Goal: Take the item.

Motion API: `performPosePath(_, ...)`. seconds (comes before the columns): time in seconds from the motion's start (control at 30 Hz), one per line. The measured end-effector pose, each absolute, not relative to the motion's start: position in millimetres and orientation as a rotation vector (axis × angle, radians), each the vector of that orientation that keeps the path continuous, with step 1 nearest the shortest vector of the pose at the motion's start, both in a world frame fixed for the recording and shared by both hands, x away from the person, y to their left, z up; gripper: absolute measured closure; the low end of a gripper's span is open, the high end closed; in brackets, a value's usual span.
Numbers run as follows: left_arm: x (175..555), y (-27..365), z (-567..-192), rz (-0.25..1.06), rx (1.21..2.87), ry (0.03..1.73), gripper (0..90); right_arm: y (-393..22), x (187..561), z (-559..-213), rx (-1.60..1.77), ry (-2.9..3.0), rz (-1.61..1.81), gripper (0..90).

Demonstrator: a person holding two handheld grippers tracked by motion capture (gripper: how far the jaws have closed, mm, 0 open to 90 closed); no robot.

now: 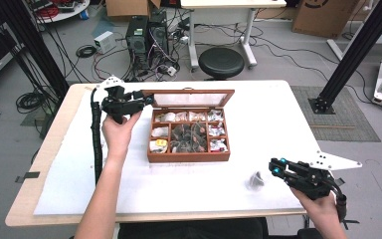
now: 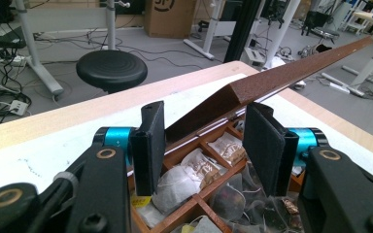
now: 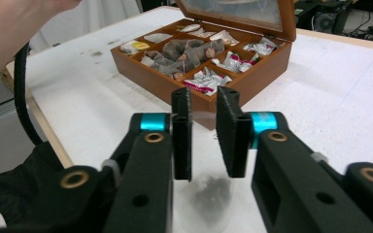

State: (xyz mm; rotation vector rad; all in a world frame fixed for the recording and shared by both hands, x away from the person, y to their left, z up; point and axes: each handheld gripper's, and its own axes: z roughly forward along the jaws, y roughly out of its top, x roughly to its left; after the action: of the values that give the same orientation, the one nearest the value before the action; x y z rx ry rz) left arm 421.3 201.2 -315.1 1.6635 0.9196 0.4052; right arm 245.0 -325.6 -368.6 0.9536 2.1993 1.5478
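Note:
A wooden tea box (image 1: pixel 189 155) stands mid-table with its glass lid (image 1: pixel 193 98) raised; its compartments hold tea bags. My left gripper (image 1: pixel 145 98) is open at the lid's left corner. In the left gripper view the lid's brown edge (image 2: pixel 272 80) runs between the spread jaws (image 2: pixel 204 145), which do not press on it. My right gripper (image 1: pixel 274 167) is at the front right, open. Just left of its tips a dark tea bag (image 1: pixel 255 180) in a clear wrapper lies on the white table cover. In the right gripper view the tea bag (image 3: pixel 211 191) rests under the gap of the gripper (image 3: pixel 204 141), with the box (image 3: pixel 209 92) beyond.
A white sheet (image 1: pixel 258 124) covers most of the table. A black cable (image 1: pixel 97 144) trails from the left gripper along the table's left side. A black stool (image 1: pixel 222 61), computer towers (image 1: pixel 146 37) and floor cables lie beyond the far edge.

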Motion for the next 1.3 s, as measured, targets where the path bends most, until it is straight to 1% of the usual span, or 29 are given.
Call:
performPosePath(0.07,421,201,-315,0.404,1.665,0.919,50.7,-326,246,-367,0.954,2.190,1.553,75.7)
performPosePath(0.17,421,201,-315,0.404,1.663,0.919,50.7,-326,248,-364,0.965,2.176,1.559,70.6)
performPosePath(0.27,421,201,-315,0.406,1.663,0.921,50.7,-325,252,-360,0.963,2.159,1.564,67.4)
performPosePath(0.47,421,201,-315,0.406,1.662,0.922,50.6,-324,261,-352,0.969,2.118,1.576,65.2)
performPosePath(0.87,421,201,-315,0.405,1.663,0.921,50.7,-332,274,-349,1.031,2.065,1.581,60.7)
performPosePath(1.3,421,201,-315,0.407,1.665,0.919,50.6,-332,299,-348,1.080,2.030,1.548,54.1)
